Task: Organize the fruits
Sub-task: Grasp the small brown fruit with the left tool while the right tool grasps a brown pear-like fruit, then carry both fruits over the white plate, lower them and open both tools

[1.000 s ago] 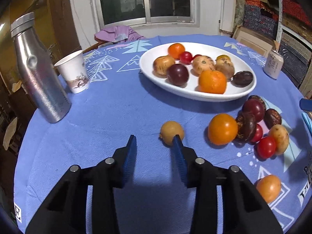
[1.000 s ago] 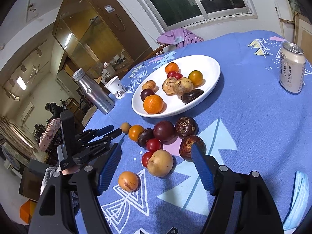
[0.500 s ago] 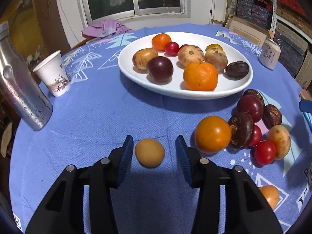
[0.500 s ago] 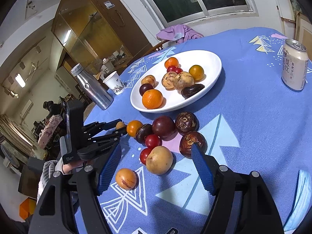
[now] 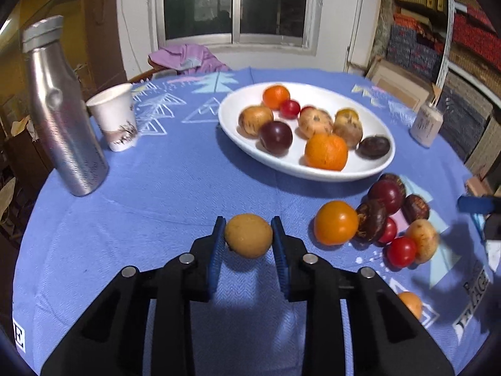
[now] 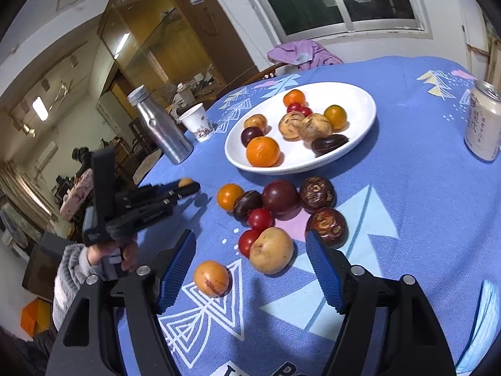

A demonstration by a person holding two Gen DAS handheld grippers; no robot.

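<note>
Left wrist: claw (image 5: 248, 235) around tan fruit (image 5: 248, 235), clear tablecloth (image 5: 175, 188) beyond

Two wrist fisheyes, angled down, sharing white plate (image 5: 316, 174) (image 6: 300, 164)

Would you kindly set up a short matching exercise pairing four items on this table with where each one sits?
Items:
1. tan fruit
2. big orange
3. paper cup
4. drink can

Places:
A. beside the metal bottle
B. on the white plate
C. clamped in the left tool
D. alone, right of the plate

Pairs: 1-C, 2-B, 3-A, 4-D
</note>
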